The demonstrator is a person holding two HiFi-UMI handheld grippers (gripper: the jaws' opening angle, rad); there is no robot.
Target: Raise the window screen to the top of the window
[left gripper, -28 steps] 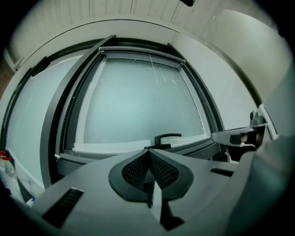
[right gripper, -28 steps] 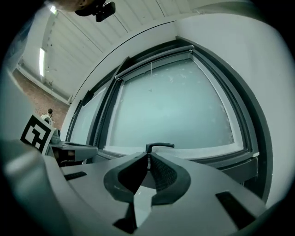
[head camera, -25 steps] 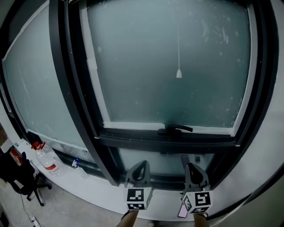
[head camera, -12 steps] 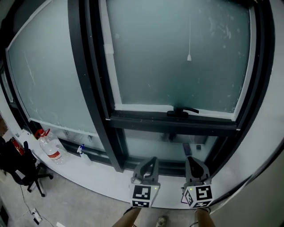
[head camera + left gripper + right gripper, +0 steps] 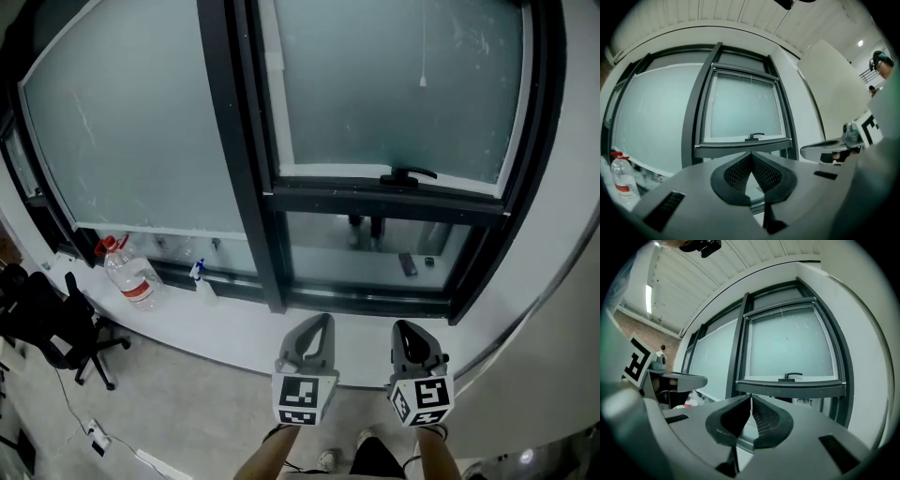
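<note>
Pale frosted window screen [image 5: 394, 84] fills the right-hand sash. Its lower edge sits at the bottom rail, just above the black lever handle [image 5: 408, 174]. A thin white pull cord with a small bead [image 5: 422, 81] hangs in front of the screen's upper part.

A thick dark metal mullion [image 5: 239, 169] bounds the sash on the left, and the plain white wall [image 5: 562, 234] closes it on the right. A curved white sill [image 5: 225, 323] runs below. A clear plastic water bottle with a red cap [image 5: 131, 278] and a small spray bottle [image 5: 200, 275] stand at the sill's left end. A black office chair [image 5: 47, 319] stands on the floor beyond. All three are well apart from your tools.

Your left gripper [image 5: 322, 323] and right gripper [image 5: 405, 330] are side by side, near each other but not touching. They are in front of the sill and well apart from the sash, with open air between tips and handle. Both point level at the window, marker cubes toward you.

In the left gripper view the left gripper's jaws are clenched tip to tip, nothing between, with the handle showing above the tips. The right gripper's jaws are likewise pressed together and hold nothing.
</note>
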